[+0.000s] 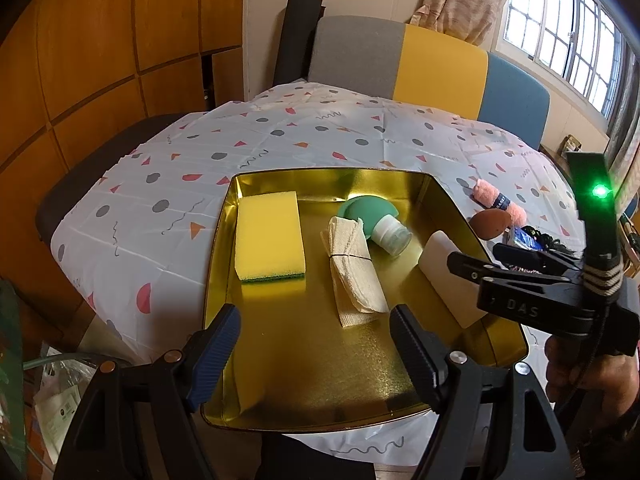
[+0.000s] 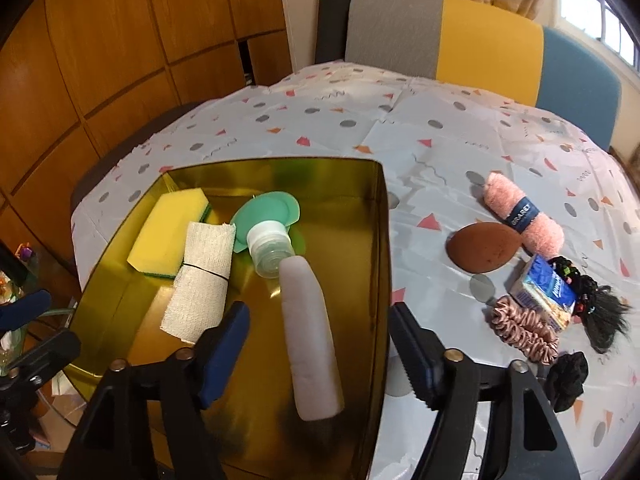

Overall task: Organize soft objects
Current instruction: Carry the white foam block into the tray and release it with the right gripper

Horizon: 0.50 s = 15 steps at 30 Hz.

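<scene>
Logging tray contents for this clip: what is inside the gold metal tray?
Inside the gold metal tray: a yellow sponge, a banded white gauze roll, a green squeeze bottle and a pale foam block. The tray's near end is hidden behind the jaws.

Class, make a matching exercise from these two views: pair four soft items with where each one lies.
Items:
1. yellow sponge
2. pink yarn skein
3. brown makeup sponge
4. black scrunchie

Places:
A. on the tablecloth, just left of the yarn
B. in the gold tray
C. on the tablecloth, nearest the right claw
D. on the tablecloth, farthest back

Pairs: 1-B, 2-D, 3-A, 4-C
</scene>
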Motion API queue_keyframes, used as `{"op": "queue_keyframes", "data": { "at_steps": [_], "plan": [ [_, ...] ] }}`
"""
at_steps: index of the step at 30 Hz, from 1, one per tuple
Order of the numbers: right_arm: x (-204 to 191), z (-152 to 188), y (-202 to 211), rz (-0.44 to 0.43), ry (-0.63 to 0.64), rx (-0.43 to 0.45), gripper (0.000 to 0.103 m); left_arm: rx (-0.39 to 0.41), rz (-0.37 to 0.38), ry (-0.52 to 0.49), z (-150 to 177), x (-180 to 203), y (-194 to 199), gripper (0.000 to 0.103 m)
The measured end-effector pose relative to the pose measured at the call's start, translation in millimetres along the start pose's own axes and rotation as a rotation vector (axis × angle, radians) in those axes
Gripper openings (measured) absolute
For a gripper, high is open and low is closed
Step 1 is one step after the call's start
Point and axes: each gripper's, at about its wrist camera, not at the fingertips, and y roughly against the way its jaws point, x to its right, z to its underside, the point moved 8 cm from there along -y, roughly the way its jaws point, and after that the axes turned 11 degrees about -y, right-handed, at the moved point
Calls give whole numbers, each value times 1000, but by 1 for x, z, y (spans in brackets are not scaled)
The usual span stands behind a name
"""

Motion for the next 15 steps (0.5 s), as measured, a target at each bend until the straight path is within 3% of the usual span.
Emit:
{"op": "queue_keyframes", "data": {
  "at_steps": [15],
  "plan": [
    [41, 1, 36, 16, -69, 62, 78, 7, 3, -60, -2, 21, 6, 78]
  ]
}}
